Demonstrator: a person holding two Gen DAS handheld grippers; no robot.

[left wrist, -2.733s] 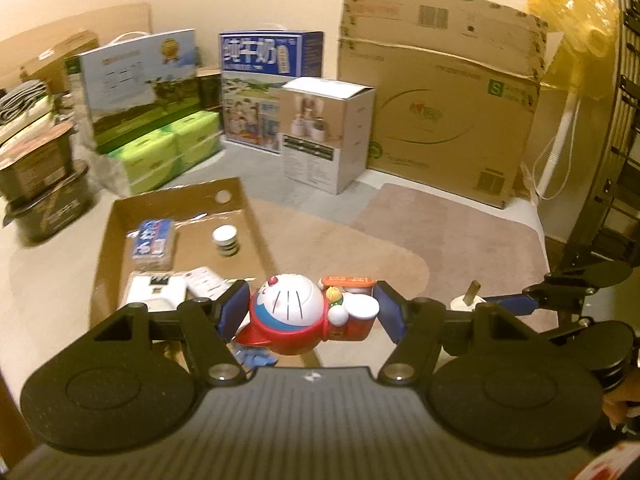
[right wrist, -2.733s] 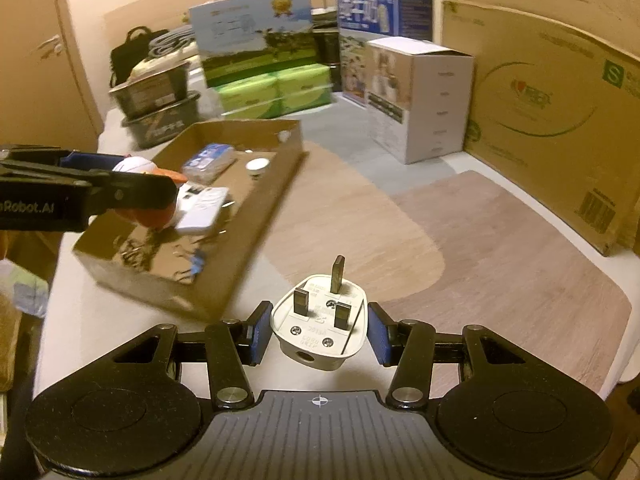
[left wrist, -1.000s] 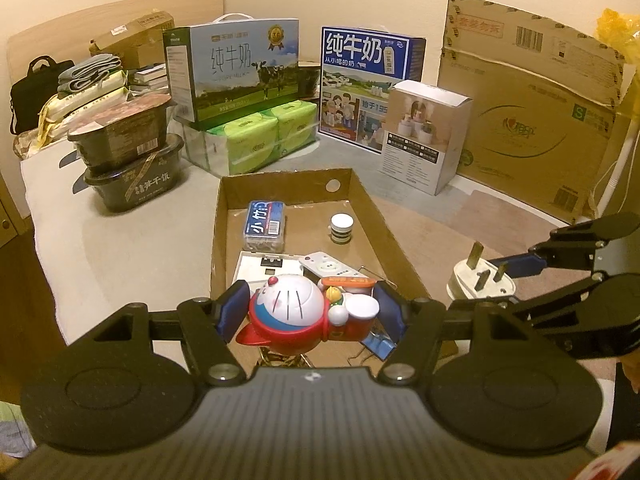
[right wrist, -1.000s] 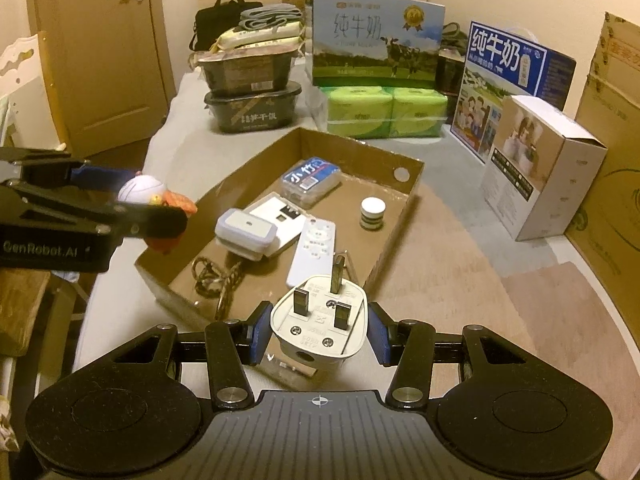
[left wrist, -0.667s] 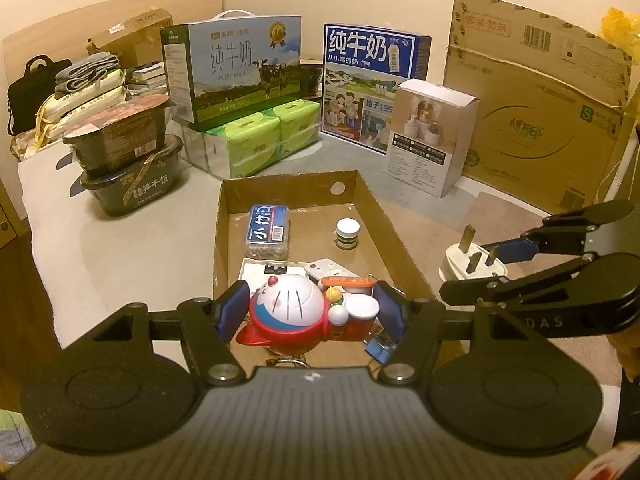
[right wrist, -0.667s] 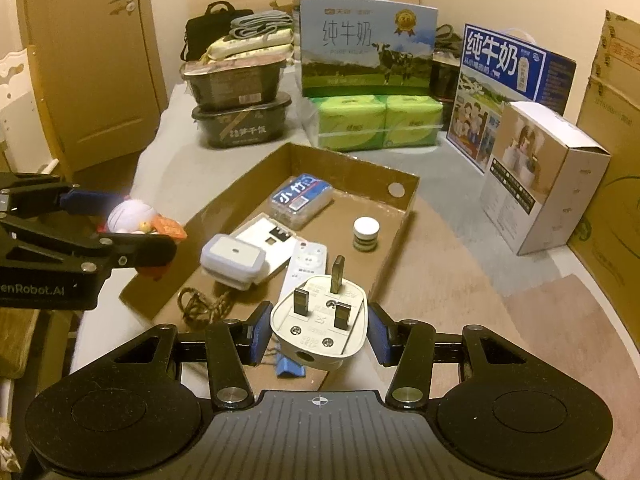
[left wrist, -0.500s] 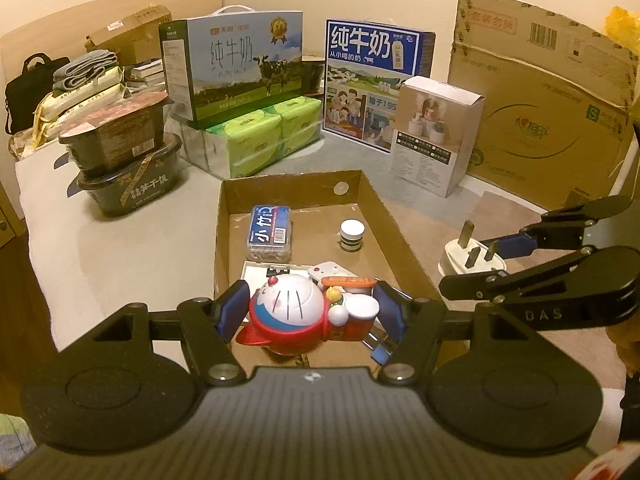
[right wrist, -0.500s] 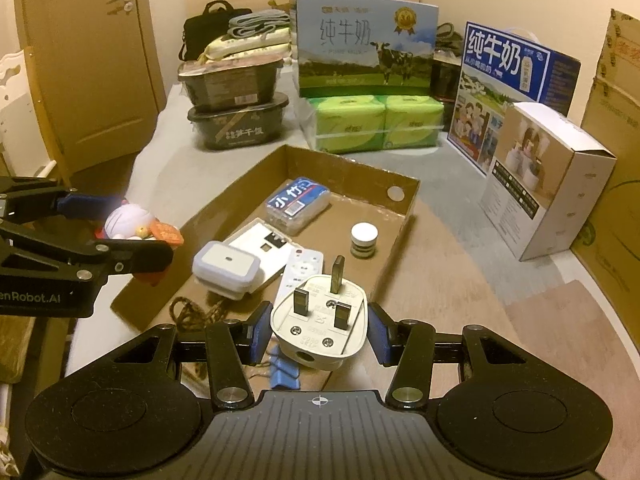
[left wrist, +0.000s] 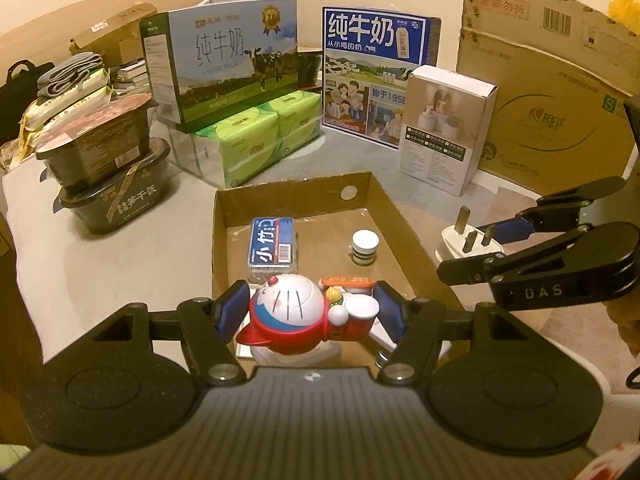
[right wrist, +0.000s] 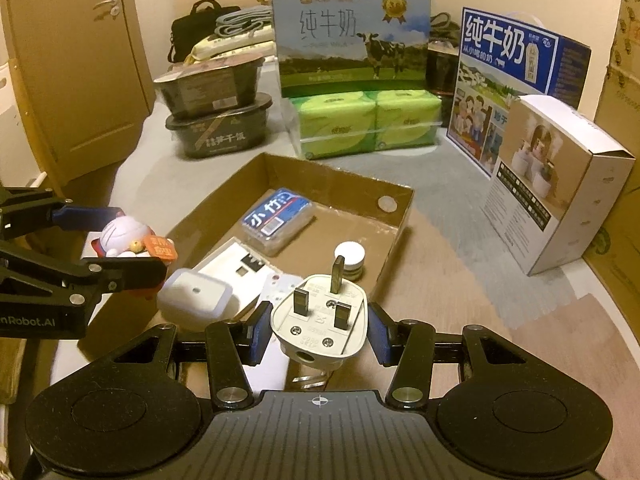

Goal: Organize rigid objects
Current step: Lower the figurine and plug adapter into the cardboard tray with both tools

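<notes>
My left gripper (left wrist: 310, 312) is shut on a blue, white and red cat figurine (left wrist: 296, 312), held above the near end of an open cardboard tray (left wrist: 404, 224). Seen from the right wrist, that figurine (right wrist: 128, 236) hangs over the tray's left wall. My right gripper (right wrist: 318, 330) is shut on a white three-pin plug (right wrist: 324, 324), pins up, just off the tray's near right side. In the left wrist view the plug (left wrist: 464, 242) floats to the right of the tray. Inside the tray (right wrist: 396, 196) lie a blue pack (right wrist: 278, 216), a small white-capped jar (right wrist: 350, 260), a white flat device (right wrist: 236, 270) and a white rounded case (right wrist: 194, 294).
Two milk cartons (left wrist: 232, 56) (left wrist: 376, 68), green tissue packs (left wrist: 256, 136), stacked dark food tubs (left wrist: 104, 168), a white product box (left wrist: 444, 128) and a big cardboard box (left wrist: 560, 88) stand behind the tray. A brown mat (right wrist: 460, 292) lies to the right, a wooden door (right wrist: 76, 72) at left.
Both grippers have travelled forward toward the tray with their loads still gripped; the tray and its contents now look larger and nearer. The jaws have not changed.
</notes>
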